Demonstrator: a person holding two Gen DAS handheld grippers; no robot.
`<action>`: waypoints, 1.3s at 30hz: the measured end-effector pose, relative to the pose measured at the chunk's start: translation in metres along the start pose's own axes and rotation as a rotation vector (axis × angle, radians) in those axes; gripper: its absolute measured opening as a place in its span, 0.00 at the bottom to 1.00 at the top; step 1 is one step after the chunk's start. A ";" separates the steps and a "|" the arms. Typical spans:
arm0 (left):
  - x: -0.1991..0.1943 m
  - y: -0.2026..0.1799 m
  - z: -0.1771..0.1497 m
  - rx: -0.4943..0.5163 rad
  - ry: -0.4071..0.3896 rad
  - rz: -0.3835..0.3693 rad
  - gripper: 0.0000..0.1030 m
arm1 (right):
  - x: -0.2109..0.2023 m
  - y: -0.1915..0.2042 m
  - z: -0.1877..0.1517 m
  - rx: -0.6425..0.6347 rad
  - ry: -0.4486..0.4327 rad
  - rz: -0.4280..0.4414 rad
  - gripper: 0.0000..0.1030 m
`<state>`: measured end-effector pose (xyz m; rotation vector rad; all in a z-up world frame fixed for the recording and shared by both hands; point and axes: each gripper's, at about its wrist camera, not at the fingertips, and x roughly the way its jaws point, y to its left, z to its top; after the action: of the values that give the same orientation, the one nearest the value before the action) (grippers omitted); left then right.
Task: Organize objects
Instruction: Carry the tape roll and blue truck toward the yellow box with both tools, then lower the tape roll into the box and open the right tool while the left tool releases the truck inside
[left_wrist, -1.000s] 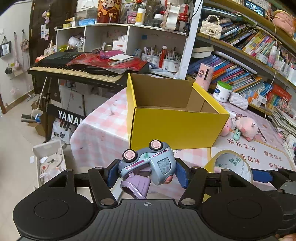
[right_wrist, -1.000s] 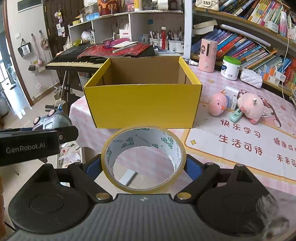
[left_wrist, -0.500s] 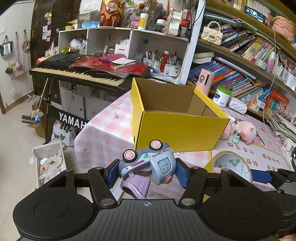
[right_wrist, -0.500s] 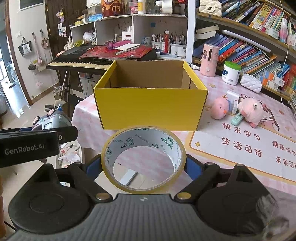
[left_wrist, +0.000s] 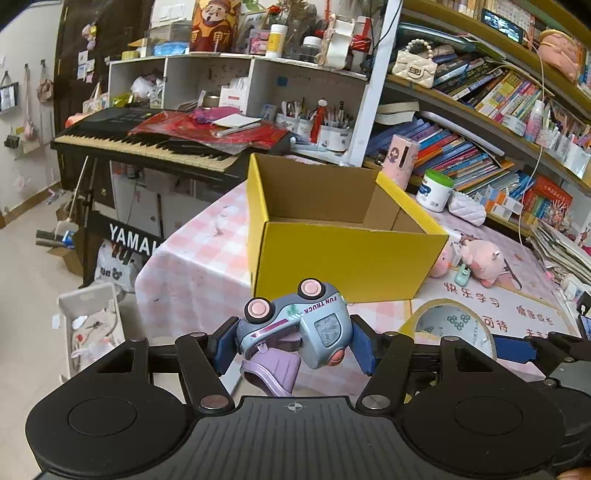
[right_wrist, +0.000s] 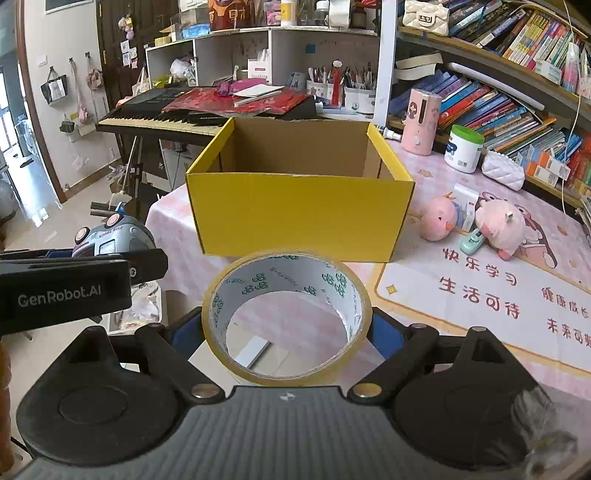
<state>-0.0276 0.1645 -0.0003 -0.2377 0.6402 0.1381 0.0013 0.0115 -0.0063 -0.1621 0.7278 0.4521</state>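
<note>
My left gripper (left_wrist: 291, 343) is shut on a blue and purple toy truck (left_wrist: 295, 328), held in the air short of the table's near edge. My right gripper (right_wrist: 286, 325) is shut on a roll of yellow tape (right_wrist: 286, 314), held to the right of the left gripper. The tape also shows in the left wrist view (left_wrist: 448, 328), and the truck in the right wrist view (right_wrist: 110, 236). An open, empty yellow cardboard box (right_wrist: 299, 218) stands on the pink checked table (left_wrist: 192, 266) ahead of both grippers.
Two pink plush toys (right_wrist: 476, 223) and a small green clip lie right of the box on a printed mat (right_wrist: 498, 295). A white jar (right_wrist: 463, 149) and pink bottle (right_wrist: 421, 120) stand behind. A keyboard (left_wrist: 147, 144) stands at the left. Bookshelves run along the right.
Both grippers have pulled back and risen slightly, so the box looks smaller and farther off. Both still hold their objects.
</note>
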 end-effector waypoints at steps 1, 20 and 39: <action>0.001 -0.002 0.001 0.006 -0.005 0.000 0.60 | 0.001 -0.002 0.000 0.003 -0.004 0.000 0.88; 0.026 -0.037 0.091 0.099 -0.278 0.029 0.60 | 0.019 -0.049 0.100 -0.075 -0.295 -0.051 0.88; 0.122 -0.052 0.106 0.119 -0.136 0.138 0.60 | 0.097 -0.102 0.182 -0.090 -0.307 -0.039 0.88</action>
<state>0.1410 0.1488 0.0172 -0.0686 0.5274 0.2455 0.2213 0.0076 0.0615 -0.1859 0.4033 0.4601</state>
